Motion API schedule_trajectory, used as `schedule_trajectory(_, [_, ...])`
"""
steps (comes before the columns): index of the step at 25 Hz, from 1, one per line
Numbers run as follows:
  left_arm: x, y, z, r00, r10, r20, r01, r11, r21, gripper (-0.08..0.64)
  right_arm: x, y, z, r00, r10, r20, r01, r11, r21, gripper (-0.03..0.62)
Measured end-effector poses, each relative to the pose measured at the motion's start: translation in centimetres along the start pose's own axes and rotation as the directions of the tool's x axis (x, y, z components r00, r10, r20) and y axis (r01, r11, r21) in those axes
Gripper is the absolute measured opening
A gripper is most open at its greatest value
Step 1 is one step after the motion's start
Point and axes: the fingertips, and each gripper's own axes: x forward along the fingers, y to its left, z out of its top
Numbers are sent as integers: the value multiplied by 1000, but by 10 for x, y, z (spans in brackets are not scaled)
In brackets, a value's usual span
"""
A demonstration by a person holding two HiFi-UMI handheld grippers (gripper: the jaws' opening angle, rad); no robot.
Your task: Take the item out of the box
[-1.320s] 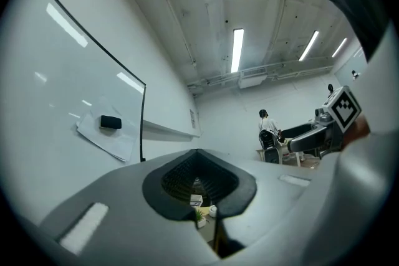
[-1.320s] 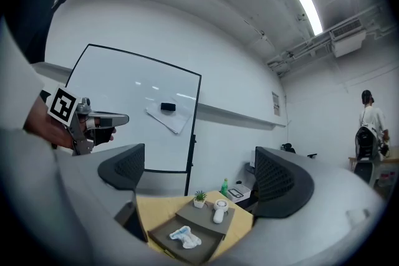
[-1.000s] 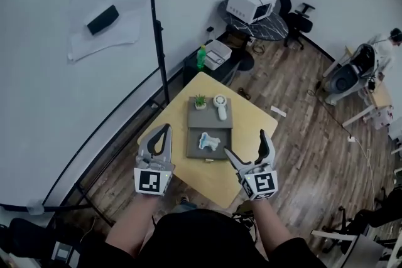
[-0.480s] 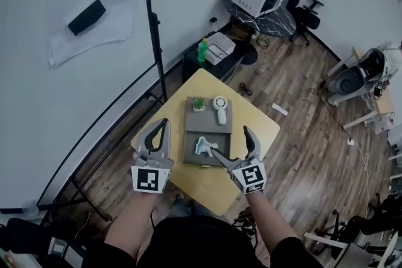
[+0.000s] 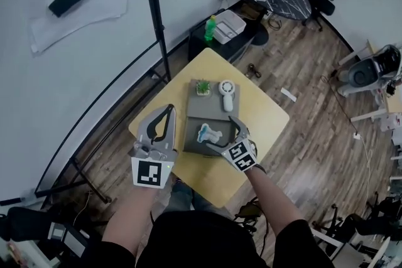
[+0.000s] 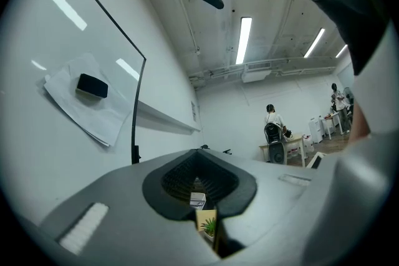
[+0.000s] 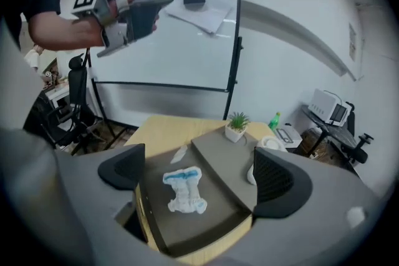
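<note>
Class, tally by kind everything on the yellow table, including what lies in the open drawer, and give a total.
Grey drawer box: 1
Potted plant: 1
White handheld fan: 1
White-and-blue diaper: 1
Small white scrap: 1
Total: 5

1. The box [image 5: 211, 107] is flat and dark grey. It lies at the middle of a yellow tabletop [image 5: 260, 116], with its shallow lower tray [image 7: 215, 209] open to above.
2. The item [image 7: 184, 190] is a small white padded bundle, shaped like a folded diaper, with a light blue band at one end. It lies flat and loose on the floor of the box's tray, near its middle, clear of the walls.
</note>
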Motion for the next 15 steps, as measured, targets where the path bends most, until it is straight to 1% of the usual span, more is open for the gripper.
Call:
schedule_trajectory(3, [3, -4, -5, 1000, -6, -5, 6, 1000, 5, 0, 22, 4, -26, 992, 62, -108, -63, 998, -14, 554])
schedule_trajectory(6, [5, -5, -5, 1000, -20, 18, 19, 999, 36, 0, 38, 10, -47, 971, 107, -213, -118, 992, -37, 552])
schedule_trajectory(8, [8, -6, -2, 999, -32, 43, 29, 998, 59, 0, 47, 17, -61, 949, 130, -286, -154, 986, -60, 545])
schedule_trajectory(11, [12, -7, -2, 998, -38, 58, 34, 997, 69, 0, 59, 23, -81, 911, 160, -380, -210, 973, -92, 509])
schedule_trajectory(13, [17, -7, -3, 998, -36, 59, 33, 998, 62, 0, 65, 24, -95, 879, 173, -444, -243, 964, -105, 478])
schedule_trajectory(15, [20, -8, -5, 998, -38, 51, 35, 998, 56, 0, 70, 21, -110, 845, 178, -505, -265, 959, -105, 468])
